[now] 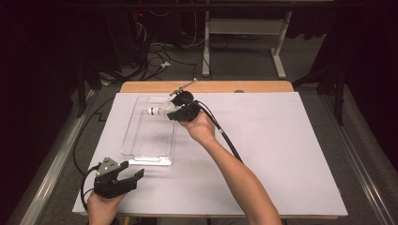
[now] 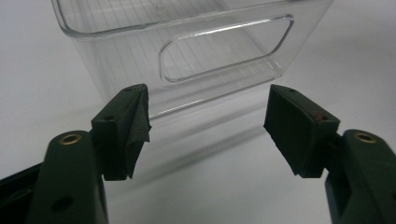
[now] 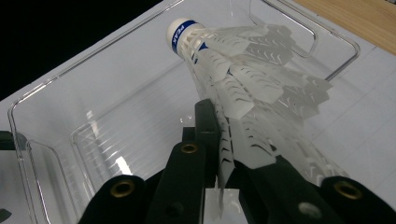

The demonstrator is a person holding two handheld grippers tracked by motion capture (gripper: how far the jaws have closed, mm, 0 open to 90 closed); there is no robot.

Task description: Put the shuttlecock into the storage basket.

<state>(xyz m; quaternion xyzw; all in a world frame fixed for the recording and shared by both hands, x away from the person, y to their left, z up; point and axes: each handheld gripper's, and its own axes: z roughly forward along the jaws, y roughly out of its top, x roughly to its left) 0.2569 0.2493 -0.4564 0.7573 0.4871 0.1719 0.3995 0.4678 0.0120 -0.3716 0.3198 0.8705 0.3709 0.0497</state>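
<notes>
Room: the white table sheet (image 1: 281, 154) lies bare from 3 to 6 o'clock of my right hand; the wooden edge (image 1: 206, 87) runs at 12.

Count: one clear plastic bin (image 1: 141, 140), one white shuttlecock (image 3: 243, 79), two grippers.

My right gripper (image 1: 176, 112), over the bin's far end, is clamped on the shuttlecock's skirt, cork pointing into the bin toward 9 o'clock.

My left gripper (image 1: 133, 178), at 7 o'clock near the bin's handle end, has its fingers (image 2: 128, 126) spread wide, holding nothing.
</notes>
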